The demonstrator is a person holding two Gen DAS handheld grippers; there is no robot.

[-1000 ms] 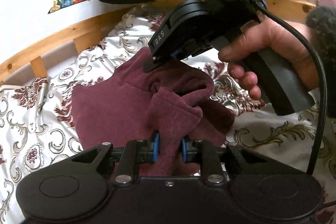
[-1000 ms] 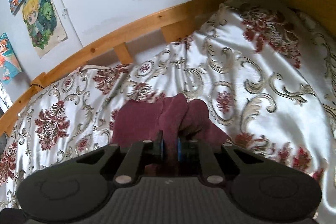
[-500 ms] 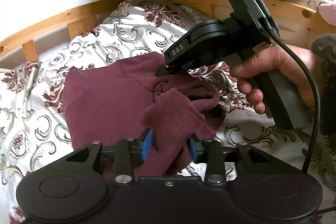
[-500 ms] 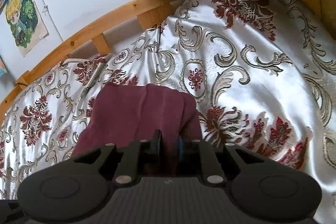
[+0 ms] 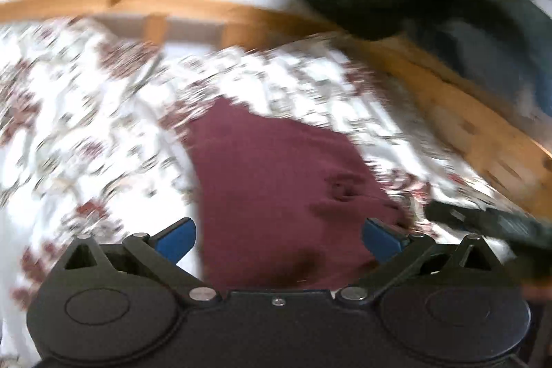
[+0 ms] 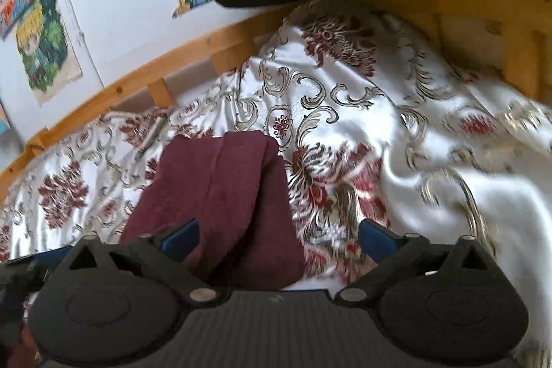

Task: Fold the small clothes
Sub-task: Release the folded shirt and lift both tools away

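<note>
1. Now the maroon garment [image 5: 276, 181] lies folded flat on the bed's patterned cover [image 6: 345, 99], in the middle stretch of the bed, well in from the wooden rail [image 6: 138, 78] along the far edge.
2. Left gripper [image 5: 278, 235]: its jaws have just been opening and stand wide apart, with the garment below and between them but nothing pinched.
3. Right gripper [image 6: 278, 235]: likewise, its jaws have just been opening and stand wide apart; the garment's right-hand folded edge lies between and under them, loose.
4. Handling, as I judge it: the cloth looks like soft fleece, light and limp, so it will sag and unfold if lifted by one layer. It should not be slippery itself, but the satin-like cover under it probably is, so the whole piece may slide when pushed.
5. Where to take hold: at a corner or along a folded edge, pinching all layers together, one gripper at each end of the same edge, so the fold stays square.
6. Small dimples show near the garment's right side in the blurred left view, likely pinch marks; details there are too smeared to say more.
</note>
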